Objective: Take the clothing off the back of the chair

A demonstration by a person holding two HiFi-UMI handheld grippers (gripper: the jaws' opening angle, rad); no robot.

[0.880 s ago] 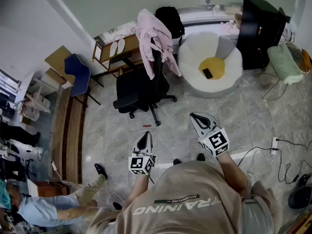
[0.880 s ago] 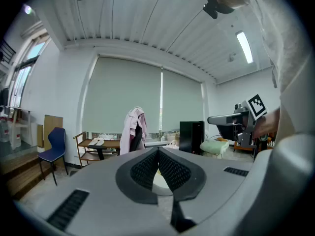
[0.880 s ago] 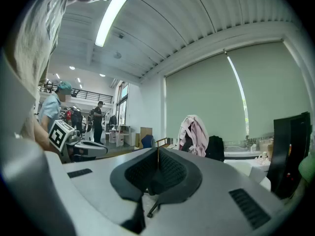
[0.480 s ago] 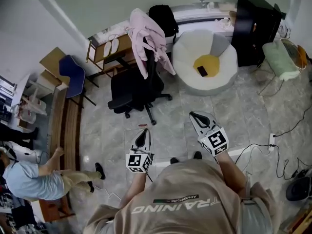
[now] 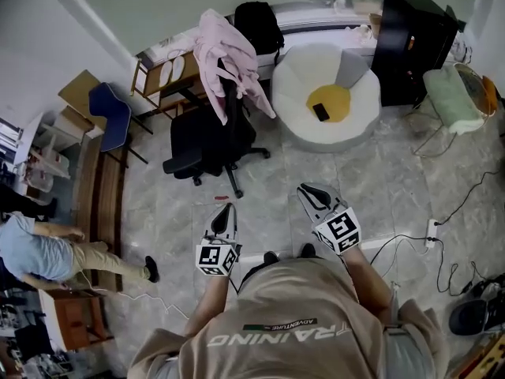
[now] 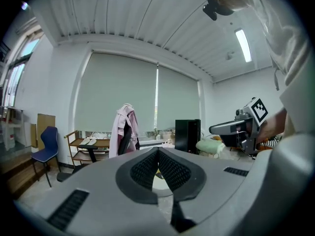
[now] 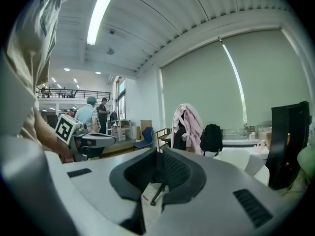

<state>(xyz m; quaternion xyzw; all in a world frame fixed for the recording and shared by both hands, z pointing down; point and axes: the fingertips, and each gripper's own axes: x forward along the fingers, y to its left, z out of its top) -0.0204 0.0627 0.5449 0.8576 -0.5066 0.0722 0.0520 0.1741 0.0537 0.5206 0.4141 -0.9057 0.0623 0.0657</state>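
A pink garment [image 5: 221,50] hangs over the back of a black office chair [image 5: 201,140] across the floor, well ahead of both grippers. It also shows far off as the pink garment [image 6: 123,129] in the left gripper view and the pink garment [image 7: 188,127] in the right gripper view. My left gripper [image 5: 226,208] is held out in front of me, its jaws shut with nothing between them. My right gripper [image 5: 304,190] is beside it, also shut and empty. Neither touches the chair.
A white round seat [image 5: 359,121] with a yellow cushion stands right of the chair. A black backpack [image 5: 256,26], a black cabinet [image 5: 410,38], a blue chair [image 5: 110,113] and a wooden shelf [image 5: 162,77] line the back. A person [image 5: 39,251] walks at left. Cables [image 5: 442,235] lie at right.
The chair and garment have drifted left in the head view. The person at the left edge rose from a crouch and walked on. Both grippers stay shut, held ahead of me.
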